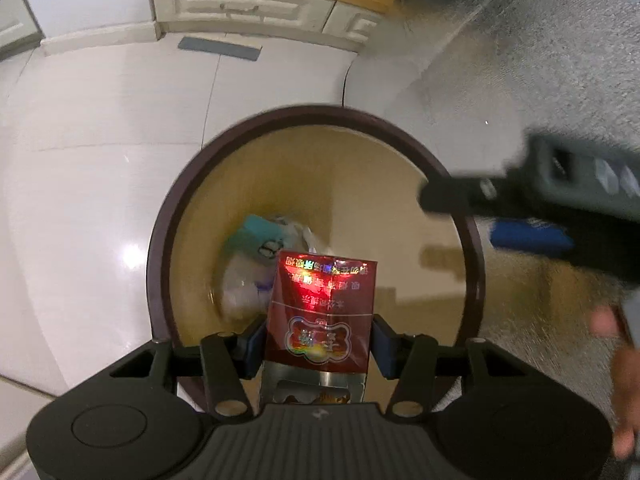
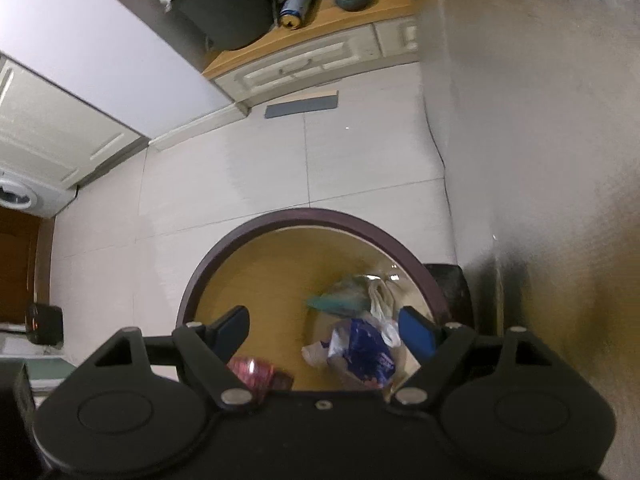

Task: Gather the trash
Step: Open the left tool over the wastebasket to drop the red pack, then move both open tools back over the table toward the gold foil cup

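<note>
Left tongs [image 1: 320,332] clamp red pack [image 1: 322,304] over bin [image 1: 176,216] — right tongs [image 2: 326,330] apparently empty, spread wide.

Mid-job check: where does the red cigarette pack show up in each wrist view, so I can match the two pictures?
Left wrist view: the red cigarette pack sits bottom centre, clamped between the left gripper jaws, above the bin's opening.
Right wrist view: only a blurred red sliver of it shows at lower left, behind the right gripper's linkage.
Shared landmark: the dark round rim of the trash bin.
</note>
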`<state>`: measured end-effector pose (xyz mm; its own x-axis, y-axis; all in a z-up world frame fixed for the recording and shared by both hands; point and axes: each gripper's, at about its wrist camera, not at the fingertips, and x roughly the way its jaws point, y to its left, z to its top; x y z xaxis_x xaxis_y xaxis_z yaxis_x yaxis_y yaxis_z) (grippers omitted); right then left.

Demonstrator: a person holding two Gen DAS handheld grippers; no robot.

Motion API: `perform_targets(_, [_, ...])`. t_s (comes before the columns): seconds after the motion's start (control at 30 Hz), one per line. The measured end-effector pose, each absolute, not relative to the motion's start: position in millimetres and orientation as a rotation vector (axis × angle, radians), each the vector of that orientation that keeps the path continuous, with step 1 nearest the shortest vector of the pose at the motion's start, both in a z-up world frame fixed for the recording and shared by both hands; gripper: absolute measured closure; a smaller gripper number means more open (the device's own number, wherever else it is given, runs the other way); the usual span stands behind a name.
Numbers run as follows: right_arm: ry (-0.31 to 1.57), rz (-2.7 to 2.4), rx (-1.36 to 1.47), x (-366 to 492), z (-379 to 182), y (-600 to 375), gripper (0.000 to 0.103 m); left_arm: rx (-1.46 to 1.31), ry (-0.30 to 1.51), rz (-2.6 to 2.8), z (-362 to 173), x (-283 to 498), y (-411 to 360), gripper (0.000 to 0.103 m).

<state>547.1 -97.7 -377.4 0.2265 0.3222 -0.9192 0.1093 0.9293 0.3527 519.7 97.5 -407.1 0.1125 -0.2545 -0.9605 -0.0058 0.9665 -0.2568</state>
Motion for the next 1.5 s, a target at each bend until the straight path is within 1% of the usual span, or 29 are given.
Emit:
perform_targets(0.1, [1.338,0.112,0.403,543.0,-377.7,-103.5,0.021,-0.186,1.411,-0.177,-410.1,535.1,96.0,0.049])
perform_targets(0.17, [1.337,0.091,0.418,543.5,-379.4,-107.9,0.021,-0.161,1.378,-0.157,-409.1,542.5,94.9,0.045])
perform_targets(0.23, [1.335,0.070,0.423,544.0,-380.4,-111.1,0.021,-0.125,1.384,-0.135,-409.1,545.6,94.6,0.024])
perform_targets(0.37, [1.347,0.050,0.401,544.0,-383.6,-111.3,0.021,-0.113,1.413,-0.144,-406.6,538.0,95.0,0.022])
perform_targets(0.43, [1.363,0.054,0.380,541.6,-385.1,-109.2,0.021,-0.116,1.430,-0.141,-406.0,533.2,96.8,0.018])
perform_targets(0.57, [1.381,0.079,0.321,535.6,-384.4,-100.4,0.021,-0.131,1.449,-0.129,-402.2,525.7,105.0,0.014])
perform_targets(0.63, [1.384,0.085,0.295,532.5,-383.5,-97.0,0.021,-0.128,1.456,-0.121,-398.7,523.4,109.2,0.009])
perform_targets(0.83, [1.386,0.094,0.256,523.2,-375.1,-94.7,0.021,-0.123,1.460,-0.102,-386.4,522.0,120.6,0.000])
perform_targets(0.9, [1.382,0.092,0.244,519.5,-370.3,-94.6,0.020,-0.115,1.459,-0.101,-381.0,519.0,123.1,0.000])
perform_targets(0.93, [1.383,0.089,0.236,519.7,-368.5,-94.4,0.016,-0.112,1.459,-0.098,-377.6,516.7,124.2,0.000])
perform_targets(1.07, [1.366,0.091,0.181,511.0,-355.0,-95.2,0.008,-0.107,1.450,-0.086,-365.5,512.1,130.9,0.000])
perform_targets(1.1, [1.365,0.093,0.172,509.3,-351.9,-95.4,0.004,-0.108,1.446,-0.085,-362.2,510.6,132.9,0.000])
perform_targets(1.2, [1.356,0.102,0.144,503.9,-340.7,-96.6,0.000,-0.114,1.435,-0.084,-352.5,506.6,139.5,0.000])
perform_targets(1.5, [1.347,0.101,0.105,480.7,-312.8,-97.8,0.000,-0.107,1.404,-0.062,-316.5,484.7,151.7,0.000])
